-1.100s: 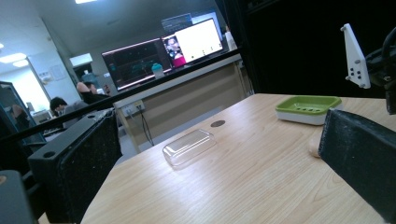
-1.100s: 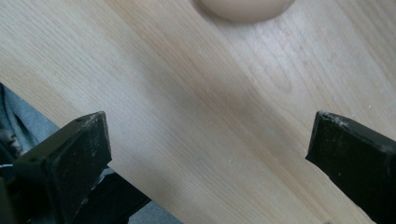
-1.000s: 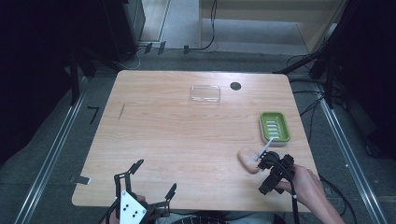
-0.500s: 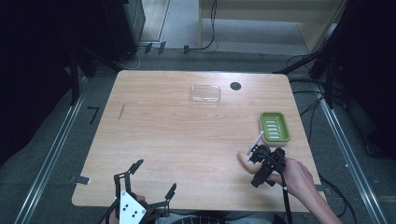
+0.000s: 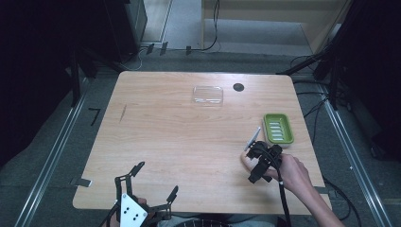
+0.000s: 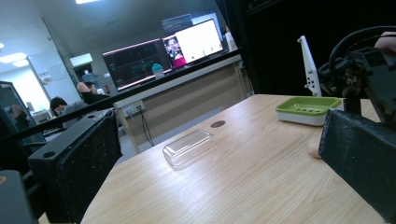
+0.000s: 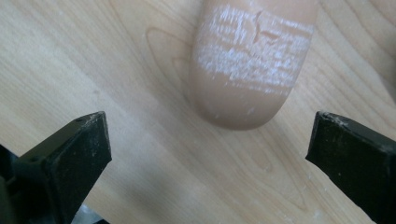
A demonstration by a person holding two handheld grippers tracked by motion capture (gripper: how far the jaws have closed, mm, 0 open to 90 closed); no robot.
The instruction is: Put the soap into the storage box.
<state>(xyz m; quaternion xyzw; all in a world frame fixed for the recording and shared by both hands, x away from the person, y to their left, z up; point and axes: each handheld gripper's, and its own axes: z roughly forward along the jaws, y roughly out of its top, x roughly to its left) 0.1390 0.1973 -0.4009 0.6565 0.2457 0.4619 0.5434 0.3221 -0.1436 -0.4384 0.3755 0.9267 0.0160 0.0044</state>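
Right tool (image 5: 249, 153) hovers over tan soap bar (image 7: 252, 60), jaws spread wide either side, not touching. Bar lies flat on desk (image 5: 170, 137), lower right of high view, just beside green soap dish (image 5: 278, 128).

Risks:
- smooth rounded bar, likely to squirt out under pinch
- off-centre closing, likely to shove it along desk

Left tool (image 5: 144, 191) open, idle at bottom edge.

Embossed mark on bar unreadable; no legible writing elsewhere.
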